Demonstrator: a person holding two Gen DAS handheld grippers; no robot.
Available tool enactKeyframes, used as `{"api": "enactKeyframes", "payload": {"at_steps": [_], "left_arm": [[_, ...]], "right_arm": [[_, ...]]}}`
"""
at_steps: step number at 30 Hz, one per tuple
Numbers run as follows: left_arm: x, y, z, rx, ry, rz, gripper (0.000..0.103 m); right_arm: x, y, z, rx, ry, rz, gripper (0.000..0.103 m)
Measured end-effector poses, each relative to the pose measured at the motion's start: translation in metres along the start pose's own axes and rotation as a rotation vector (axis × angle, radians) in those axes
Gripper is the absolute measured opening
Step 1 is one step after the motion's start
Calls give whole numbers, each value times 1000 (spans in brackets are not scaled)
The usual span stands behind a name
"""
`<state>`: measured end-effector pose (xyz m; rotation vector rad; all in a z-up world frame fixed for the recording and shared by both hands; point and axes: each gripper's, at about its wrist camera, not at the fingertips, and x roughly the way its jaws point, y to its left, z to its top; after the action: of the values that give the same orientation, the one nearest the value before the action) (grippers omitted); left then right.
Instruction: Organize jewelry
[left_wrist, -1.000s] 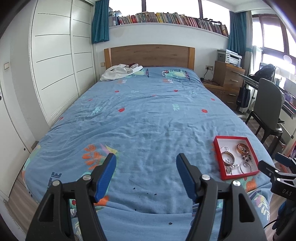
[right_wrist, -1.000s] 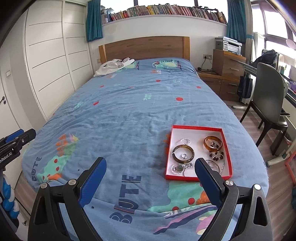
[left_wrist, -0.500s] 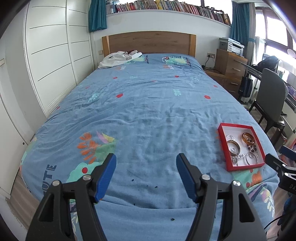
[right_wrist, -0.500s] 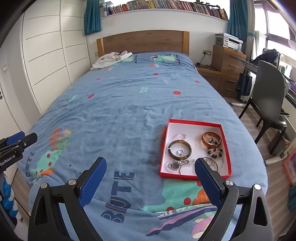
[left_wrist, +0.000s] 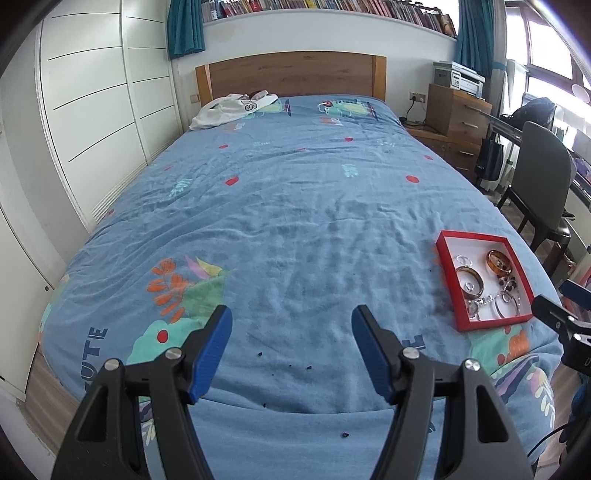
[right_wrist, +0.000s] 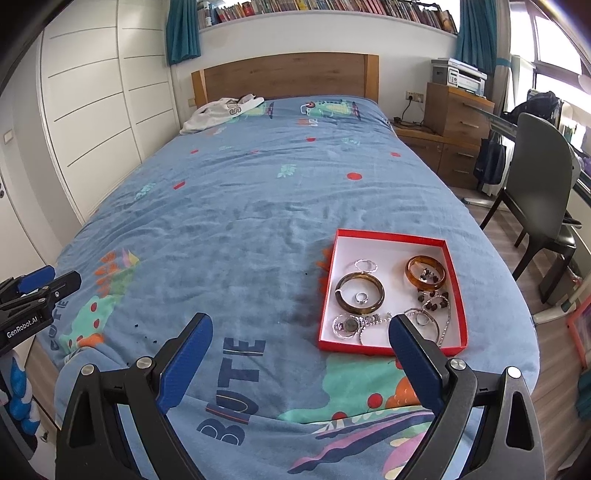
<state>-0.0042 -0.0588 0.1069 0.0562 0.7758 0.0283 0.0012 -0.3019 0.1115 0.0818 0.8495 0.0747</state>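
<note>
Both claws released: left claw (left_wrist: 291, 325), right claw (right_wrist: 300, 334). Red rectangular tray (right_wrist: 400, 237), glossy bangles, on rumpled duvet (right_wrist: 240, 229).

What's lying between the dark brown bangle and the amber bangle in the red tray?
Only bare white tray floor, per the right wrist view: dark brown bangle, amber bangle, red tray.

A tray (right_wrist: 455, 291) lies on the bed (right_wrist: 258, 206), near its foot and toward the right side. In the tray, one bangle (right_wrist: 359, 288) sits left with a small ring (right_wrist: 361, 297) inside it, another bangle (right_wrist: 425, 277) sits right, and chains (right_wrist: 369, 322) lie along the near edge. Behind, a garment (right_wrist: 221, 110) rests by the headboard (right_wrist: 288, 75); a chair (right_wrist: 539, 192) stands right of the bed.
</note>
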Motion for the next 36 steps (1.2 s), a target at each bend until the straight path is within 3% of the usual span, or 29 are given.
{"api": "enactKeyframes", "payload": {"at_steps": [36], "left_arm": [[-1, 1, -1, 1, -4, -8, 66]], "right_arm": [[-7, -4, 1, -3, 0, -22, 95]]}}
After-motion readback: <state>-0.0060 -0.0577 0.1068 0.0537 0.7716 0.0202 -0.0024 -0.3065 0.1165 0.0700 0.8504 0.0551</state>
